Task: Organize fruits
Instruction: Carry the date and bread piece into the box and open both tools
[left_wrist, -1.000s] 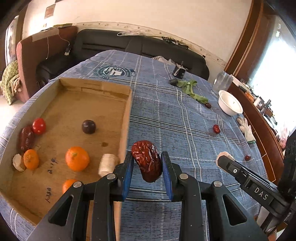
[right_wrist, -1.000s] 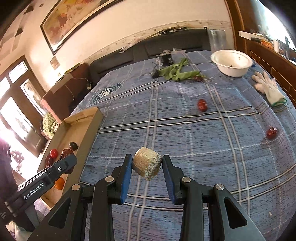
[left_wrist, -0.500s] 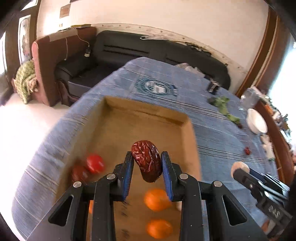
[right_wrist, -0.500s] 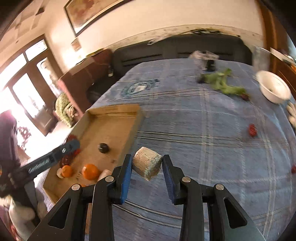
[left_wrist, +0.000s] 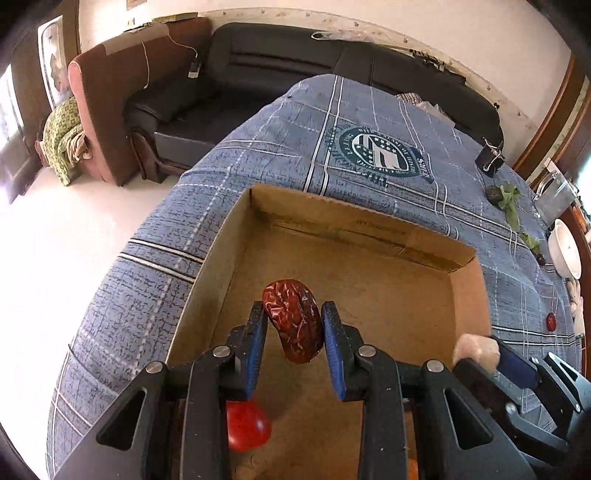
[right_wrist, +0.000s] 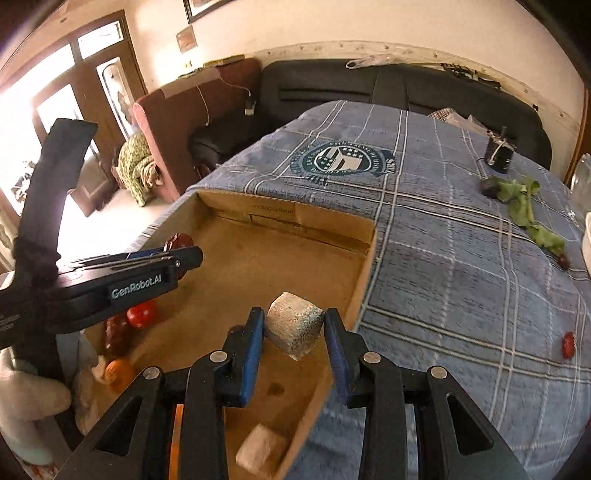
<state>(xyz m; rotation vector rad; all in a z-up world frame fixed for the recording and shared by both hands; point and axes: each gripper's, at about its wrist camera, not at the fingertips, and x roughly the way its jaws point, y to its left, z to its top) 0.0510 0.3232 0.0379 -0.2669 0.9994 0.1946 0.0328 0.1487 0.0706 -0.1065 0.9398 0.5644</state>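
My left gripper (left_wrist: 294, 332) is shut on a wrinkled dark red date (left_wrist: 293, 319) and holds it above the left part of the shallow cardboard box (left_wrist: 354, 229). A red tomato (left_wrist: 246, 424) lies in the box below it. My right gripper (right_wrist: 293, 332) is shut on a pale cut chunk of fruit (right_wrist: 291, 326) above the box's right side (right_wrist: 364, 280). In the right wrist view the left gripper (right_wrist: 183, 254) shows at the left with the date (right_wrist: 178, 240). The box holds a tomato (right_wrist: 142, 314), a dark date (right_wrist: 115, 332), an orange (right_wrist: 119, 373) and another pale chunk (right_wrist: 260, 448).
The box sits on a table with a blue plaid cloth (right_wrist: 461, 258). On the cloth lie a small red fruit (right_wrist: 569, 343), green leaves (right_wrist: 524, 206), a black object (right_wrist: 498, 153) and a white bowl (left_wrist: 565, 249). A black sofa (left_wrist: 295, 62) and a brown armchair (left_wrist: 110, 96) stand beyond the table.
Both grippers have moved left from the open cloth to above the box, each still holding its piece. The left one has gone further over the box's left part.
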